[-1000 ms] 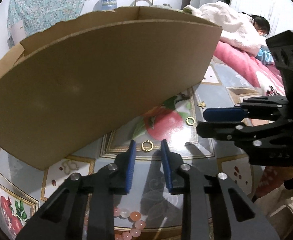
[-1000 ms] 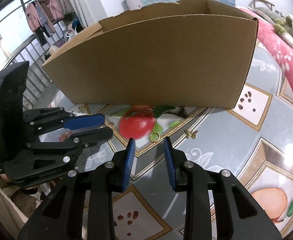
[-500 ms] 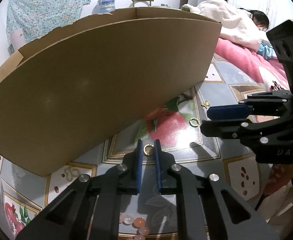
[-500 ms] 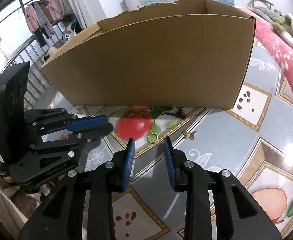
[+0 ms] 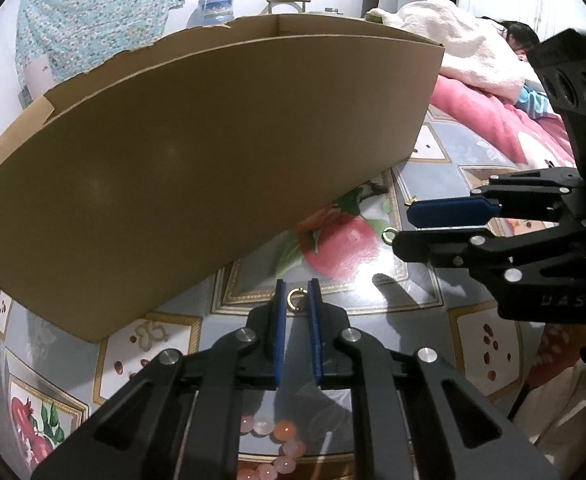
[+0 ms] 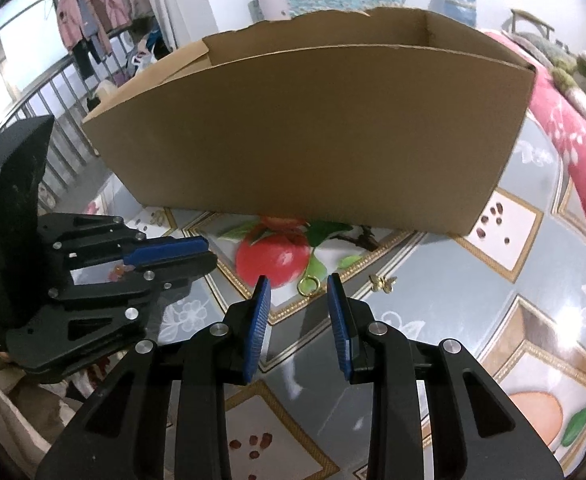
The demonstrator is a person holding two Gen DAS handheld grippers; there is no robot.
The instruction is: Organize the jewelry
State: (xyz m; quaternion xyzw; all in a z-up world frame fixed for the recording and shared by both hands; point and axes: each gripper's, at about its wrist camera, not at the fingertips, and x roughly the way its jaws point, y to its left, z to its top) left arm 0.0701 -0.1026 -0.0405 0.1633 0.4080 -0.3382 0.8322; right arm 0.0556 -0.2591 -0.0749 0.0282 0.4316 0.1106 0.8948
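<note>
carefully, the gold ring pinched at the left tool's tips should be lifted level into the cardboard box ahead, while the right tool is held open.

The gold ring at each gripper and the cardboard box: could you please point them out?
left gold ring (image 5: 296, 300): left wrist view, its band.
right gold ring (image 6: 309, 285): right wrist view, its band.
cardboard box (image 6: 313, 136): right wrist view, its near wall.

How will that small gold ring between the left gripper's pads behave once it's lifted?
The gold ring is thin and rigid-looking, so it probably won't flex. It looks very light, so the left gripper should lift it easily. Being smooth metal, round and narrow, it may twist or slip from the pads, then roll on the glossy tablecloth.
</note>
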